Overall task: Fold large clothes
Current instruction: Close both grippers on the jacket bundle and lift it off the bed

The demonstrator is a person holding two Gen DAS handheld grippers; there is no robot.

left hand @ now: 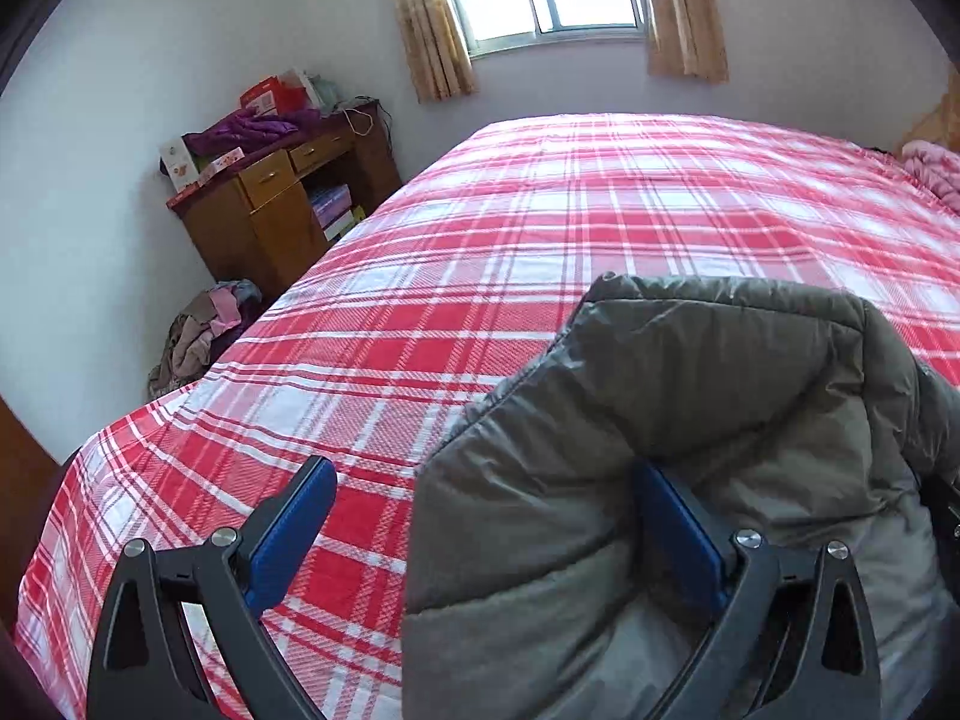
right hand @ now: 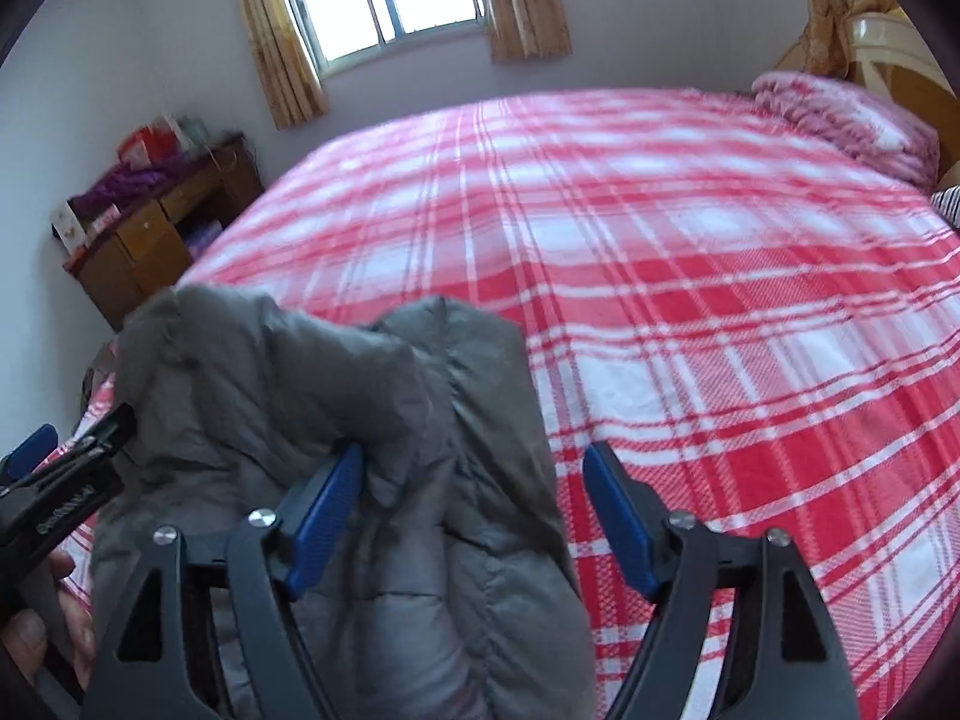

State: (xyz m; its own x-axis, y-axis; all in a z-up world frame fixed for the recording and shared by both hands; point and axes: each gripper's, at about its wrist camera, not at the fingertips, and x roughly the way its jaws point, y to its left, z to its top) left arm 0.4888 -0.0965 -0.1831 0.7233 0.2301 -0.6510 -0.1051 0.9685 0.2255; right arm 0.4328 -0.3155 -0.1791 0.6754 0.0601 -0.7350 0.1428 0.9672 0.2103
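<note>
One grey puffer jacket (left hand: 690,450) here, bunched on the near edge of the red plaid bed (left hand: 510,228). Two grippers flank it, both with jaws spread wide. The left gripper (left hand: 480,516) has the jacket's edge lying between its blue pads, its right pad tucked under a fold. The right gripper (right hand: 474,510) straddles the jacket's other side (left pad pressed into the padding). Only the right view catches the other tool at its left border, plus a pink blanket (right hand: 840,114); one wooden desk (left hand: 282,204) shows clearest from the left.

Open plaid bed (left hand: 540,228) ahead, grey jacket (left hand: 690,420) bunched near
</note>
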